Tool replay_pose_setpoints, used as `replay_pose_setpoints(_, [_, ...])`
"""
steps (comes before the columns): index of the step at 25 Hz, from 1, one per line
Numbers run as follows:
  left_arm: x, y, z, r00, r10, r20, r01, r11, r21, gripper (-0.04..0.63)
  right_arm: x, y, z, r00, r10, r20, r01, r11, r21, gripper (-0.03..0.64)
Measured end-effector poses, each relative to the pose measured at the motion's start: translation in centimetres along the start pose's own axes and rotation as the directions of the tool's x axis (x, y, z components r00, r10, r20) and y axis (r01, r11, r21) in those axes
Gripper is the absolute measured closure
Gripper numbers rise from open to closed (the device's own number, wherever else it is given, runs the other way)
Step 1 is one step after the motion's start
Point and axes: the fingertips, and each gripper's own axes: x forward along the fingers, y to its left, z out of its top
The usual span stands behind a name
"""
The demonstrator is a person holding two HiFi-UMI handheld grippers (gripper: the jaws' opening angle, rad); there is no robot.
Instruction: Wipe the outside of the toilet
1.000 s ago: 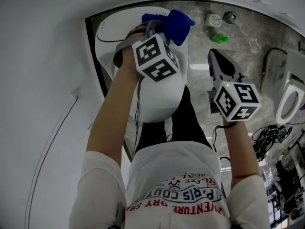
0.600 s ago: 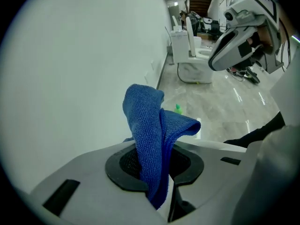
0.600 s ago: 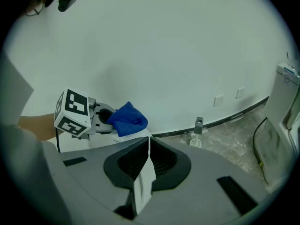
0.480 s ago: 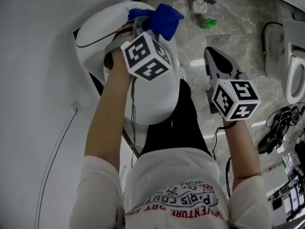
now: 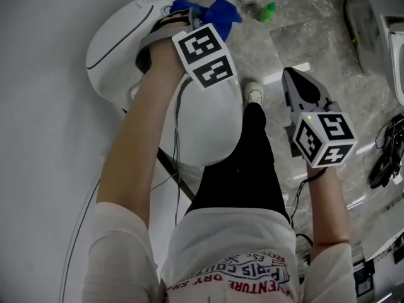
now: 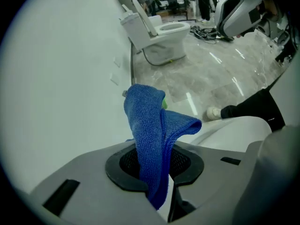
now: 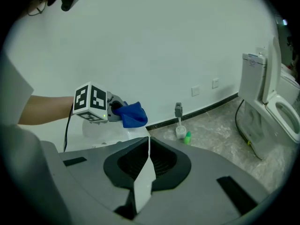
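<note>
Head view: my left tongs clench the blue cloth over the white toilet beside the wall. My right tongs hang clenched and empty over the floor.

White wall, grey marble floor, black skirting

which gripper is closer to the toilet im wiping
Left. The left gripper, jaws shut on the blue cloth, is right over the toilet. The right gripper hangs off to the side above the floor, apart from it.
</note>
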Motion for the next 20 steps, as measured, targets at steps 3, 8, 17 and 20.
replay_pose_setpoints(3, [1.1,-1.7,0.7,0.999,-0.026,-0.032,0.029,0.996,0.079,0.499,-1.0,-0.8,-3.1,1.0,-0.016,-0.021,0.017,0.999,0.045,0.598])
replay_pose_setpoints(8, [2.4,-3.1,2.5,0.995,-0.05,-0.092,0.064,0.987,0.15,0.499,-1.5,-2.7,-5.9,1.0,-0.016,-0.018,0.018,0.995,0.098,0.598])
replay_pose_setpoints(17, [8.2,-10.0,5.4,0.956,-0.233,-0.175,0.268,0.94,0.212,0.499,-1.4,-6.1,-11.7,0.999,-0.007,-0.035,0.013,0.982,0.188,0.598])
replay_pose_setpoints(20, [10.2,-12.9,6.0,0.937,-0.271,-0.22,0.32,0.92,0.228,0.499,-1.9,-8.0,-13.8,0.999,-0.018,-0.049,0.029,0.975,0.221,0.598])
